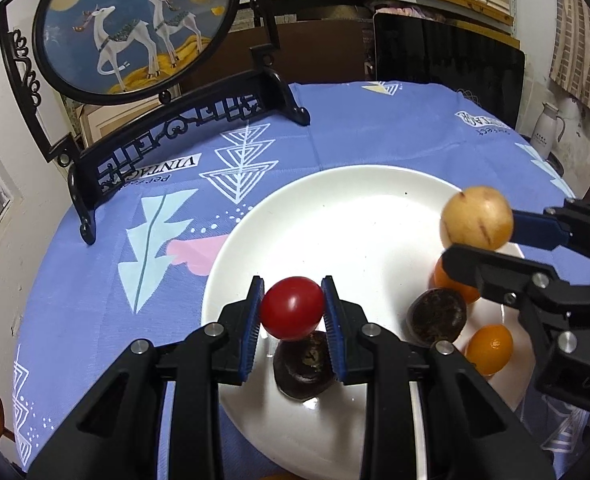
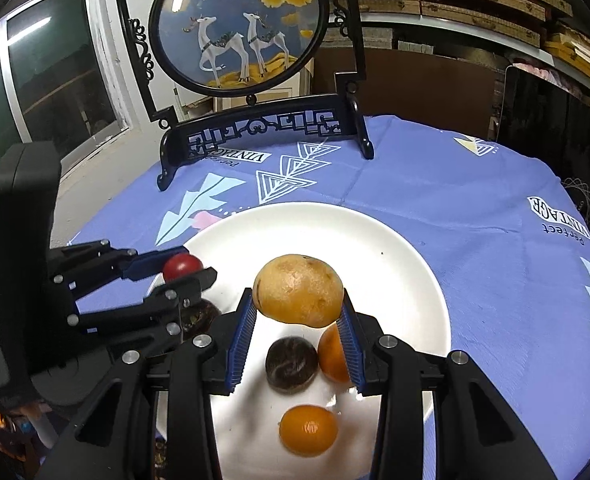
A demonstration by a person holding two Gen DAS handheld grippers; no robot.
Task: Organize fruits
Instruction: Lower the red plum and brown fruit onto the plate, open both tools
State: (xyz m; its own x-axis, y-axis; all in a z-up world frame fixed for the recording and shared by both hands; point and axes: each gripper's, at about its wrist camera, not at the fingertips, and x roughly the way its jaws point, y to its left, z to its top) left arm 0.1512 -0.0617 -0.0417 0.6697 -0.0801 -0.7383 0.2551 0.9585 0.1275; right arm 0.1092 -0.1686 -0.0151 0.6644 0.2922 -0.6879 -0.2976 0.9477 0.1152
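Left claw (image 1: pixel 293 308) clamped on small red tomato (image 1: pixel 292 307); right claw (image 2: pixel 298 312) clamped on yellow fruit (image 2: pixel 299 290). Held above white plate (image 1: pixel 335 208). Likely light, smooth, easily bruised; best gripped across widest middle.

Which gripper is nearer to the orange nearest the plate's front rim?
Right. The right gripper, shut on the yellow fruit, hangs just above and behind the orange. The left gripper, shut on the red tomato, hangs farther off, over the plate's opposite side.

right tongs (image 2: pixel 299 332) gripping yellow fruit (image 2: pixel 299 295), above plate (image 2: pixel 407 280)
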